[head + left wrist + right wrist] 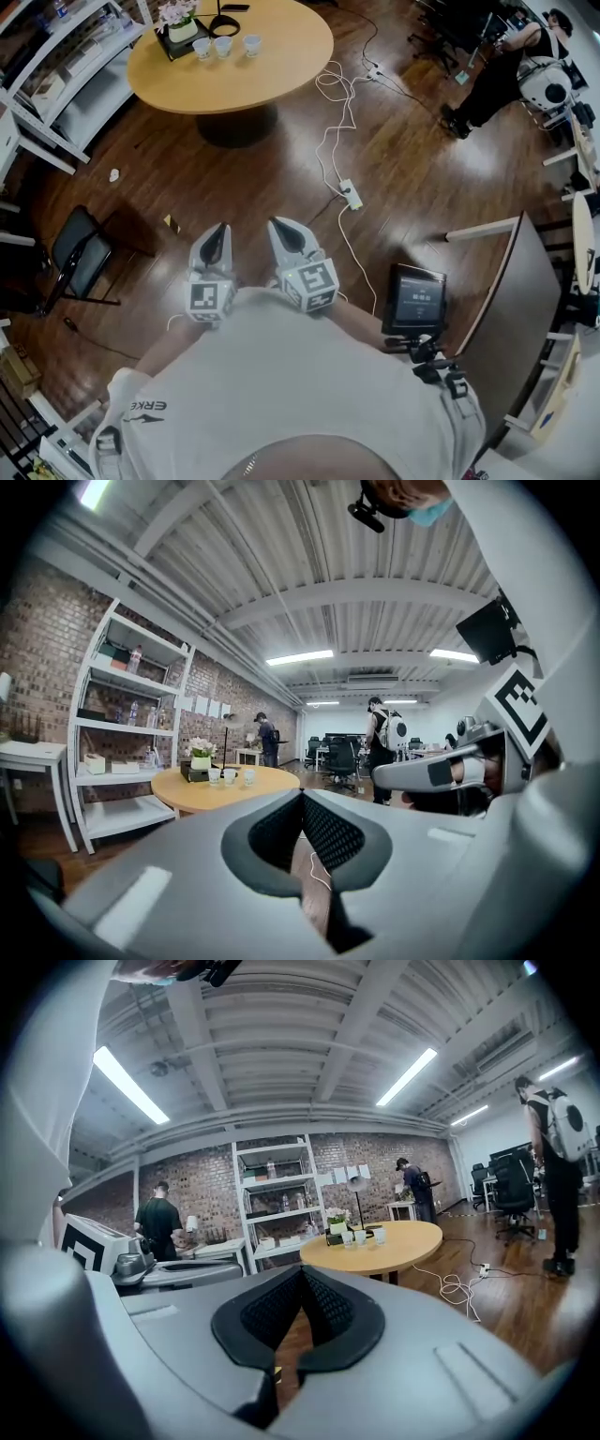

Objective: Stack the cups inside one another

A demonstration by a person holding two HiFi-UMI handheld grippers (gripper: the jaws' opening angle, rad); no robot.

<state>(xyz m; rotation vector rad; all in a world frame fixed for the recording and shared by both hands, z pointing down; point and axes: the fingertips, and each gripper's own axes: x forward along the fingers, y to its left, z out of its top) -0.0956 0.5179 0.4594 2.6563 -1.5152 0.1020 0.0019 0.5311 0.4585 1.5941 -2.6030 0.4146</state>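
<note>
Three small white cups (223, 45) stand side by side on the far part of a round wooden table (253, 75), next to a black box with a flowering plant (178, 26). The same cups show far off in the left gripper view (230, 775) and in the right gripper view (361, 1237). My left gripper (215, 242) and right gripper (284, 234) are held close to my body, well short of the table, over the wooden floor. Both are shut with nothing between the jaws, as the left gripper (302, 795) and the right gripper (301, 1269) show in their own views.
A white cable and power strip (352, 194) lie on the floor between me and the table. A black chair (80, 255) stands at the left and white shelves (56, 84) at the far left. A grey table (511, 309) and a tablet (417, 298) are at the right. A person (497, 75) sits at the far right.
</note>
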